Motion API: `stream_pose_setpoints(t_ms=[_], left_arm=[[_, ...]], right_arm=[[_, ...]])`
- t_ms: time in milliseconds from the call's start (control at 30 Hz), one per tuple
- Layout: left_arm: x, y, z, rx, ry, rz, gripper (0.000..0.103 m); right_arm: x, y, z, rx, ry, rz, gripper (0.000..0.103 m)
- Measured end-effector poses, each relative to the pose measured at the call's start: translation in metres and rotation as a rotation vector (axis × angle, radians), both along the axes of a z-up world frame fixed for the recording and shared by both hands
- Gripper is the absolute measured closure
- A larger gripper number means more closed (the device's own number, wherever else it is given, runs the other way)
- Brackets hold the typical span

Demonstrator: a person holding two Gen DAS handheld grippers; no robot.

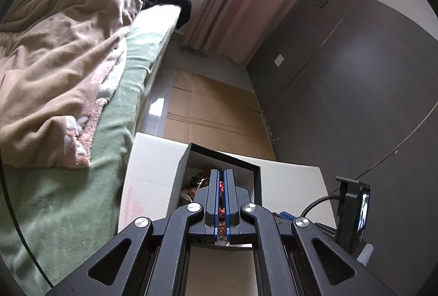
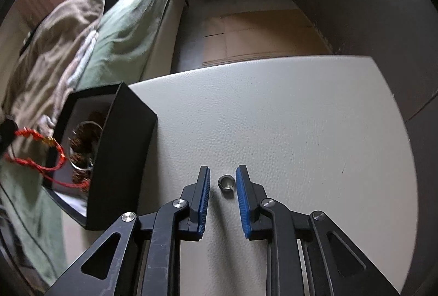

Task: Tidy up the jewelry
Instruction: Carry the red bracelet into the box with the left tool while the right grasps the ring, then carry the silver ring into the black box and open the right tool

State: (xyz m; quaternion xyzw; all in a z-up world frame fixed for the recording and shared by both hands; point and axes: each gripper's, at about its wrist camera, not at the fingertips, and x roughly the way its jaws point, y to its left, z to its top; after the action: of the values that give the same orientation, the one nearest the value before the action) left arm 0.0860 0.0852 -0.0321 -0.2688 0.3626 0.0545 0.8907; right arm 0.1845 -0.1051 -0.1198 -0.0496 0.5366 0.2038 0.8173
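Observation:
A black jewelry box (image 2: 120, 159) stands open on the white table (image 2: 301, 118), with brown beaded bracelets (image 2: 82, 142) inside. My left gripper (image 1: 222, 173) is shut on a red string bracelet (image 1: 221, 188) and hangs over the box (image 1: 257, 181). The right wrist view shows that bracelet (image 2: 35, 156) dangling above the box's left rim. My right gripper (image 2: 223, 173) is open, low over the table, with a small silver ring (image 2: 226, 182) lying between its blue pads (image 2: 243, 200).
A bed with a green sheet (image 1: 68, 200) and a beige blanket (image 1: 54, 63) lies left of the table. Flattened cardboard (image 1: 213, 110) covers the floor beyond it. A dark wall (image 1: 356, 77) runs along the right. A phone on a mount (image 1: 356, 211) stands at the table's right.

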Motion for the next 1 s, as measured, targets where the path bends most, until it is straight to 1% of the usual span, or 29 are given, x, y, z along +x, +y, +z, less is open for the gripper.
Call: stream_pose_setpoints(t_ms=[33,67,100,233,333,467,567,700,767,867,1000], left_arm=[[0.0,0.001,0.0,-0.004,-0.001,0.002,0.101],[-0.001,0.003,0.0,-0.008,-0.002,0.003,0.101],[-0.001,0.003,0.0,-0.01,-0.004,0.004,0.101],[0.0,0.004,0.0,-0.038,-0.027,-0.007,0.101],[0.004,0.001,0.0,-0.056,-0.03,-0.013,0.101],[0.008,-0.005,0.0,-0.052,-0.013,-0.032,0.101],[0.01,-0.004,-0.003,-0.062,0.015,-0.039,0.1],[0.011,0.005,-0.011,-0.097,0.06,-0.015,0.099],[0.01,0.01,-0.014,-0.102,0.082,0.0,0.099],[0.009,0.018,-0.017,-0.111,0.1,0.019,0.099],[0.005,0.026,-0.018,-0.12,0.102,0.039,0.098]], right_arm=[[-0.002,0.001,0.0,-0.026,-0.013,0.005,0.084],[-0.002,0.003,0.0,-0.05,-0.024,0.008,0.088],[-0.003,0.004,0.0,-0.057,-0.025,0.012,0.088],[-0.003,0.001,0.004,-0.01,0.001,0.011,0.089],[-0.006,0.001,0.013,0.014,-0.019,0.004,0.089],[-0.011,0.0,0.027,0.065,-0.038,0.006,0.089],[-0.014,-0.004,0.038,0.126,-0.05,0.014,0.089],[-0.018,-0.006,0.05,0.247,-0.036,0.034,0.089],[-0.022,-0.004,0.055,0.284,-0.04,0.052,0.089],[-0.025,0.003,0.06,0.346,-0.038,0.085,0.089],[-0.028,0.015,0.063,0.424,-0.011,0.116,0.089]])
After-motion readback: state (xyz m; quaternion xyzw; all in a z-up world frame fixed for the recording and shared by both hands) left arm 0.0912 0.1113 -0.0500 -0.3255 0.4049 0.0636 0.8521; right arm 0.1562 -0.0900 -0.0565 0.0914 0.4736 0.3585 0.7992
